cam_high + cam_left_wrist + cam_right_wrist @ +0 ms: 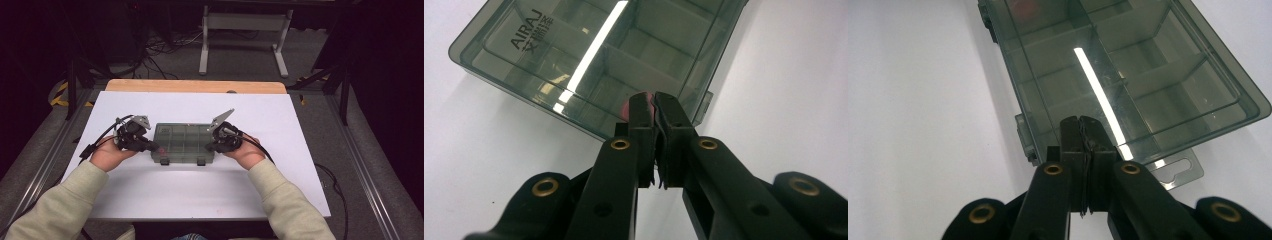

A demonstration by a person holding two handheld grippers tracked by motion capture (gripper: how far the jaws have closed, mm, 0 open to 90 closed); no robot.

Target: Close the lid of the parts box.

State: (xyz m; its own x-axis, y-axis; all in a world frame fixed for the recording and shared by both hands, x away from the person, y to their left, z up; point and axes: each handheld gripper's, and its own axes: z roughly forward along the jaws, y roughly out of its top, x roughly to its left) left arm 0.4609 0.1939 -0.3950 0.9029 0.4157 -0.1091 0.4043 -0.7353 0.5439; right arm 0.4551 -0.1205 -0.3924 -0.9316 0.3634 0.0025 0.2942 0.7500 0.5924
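One box [184,143], smoky and see-through, lid down, lying flat at the middle of the white desk [300,165], long side running left to right, two latches [200,161] on the near edge. Flanked at both short ends: left gripper [150,146] against the left end near its near corner, right gripper [212,146] against the right end, probably so as to steady or square the case from both sides before the latches get worked. Each held low and level by a hand [107,155], tips pointing inward at the box.

Left fingers [644,112] nearly together, only a thin slit between the pads; touching or just short of the lid's corner, hard to tell which. Something small and pink [625,110] just behind those tips, seemingly inside the corner compartment; nothing clamped between them as far as can be seen. Right fingers [1070,131] pressed together, tips resting at the box's end wall, beside the clear hang tab [1180,172] that juts from that end.

Count: one box, two latches, one hang tab, one pink bit, two grippers, two hands. Compartments in several rows under the lid, too reflective to number surely.
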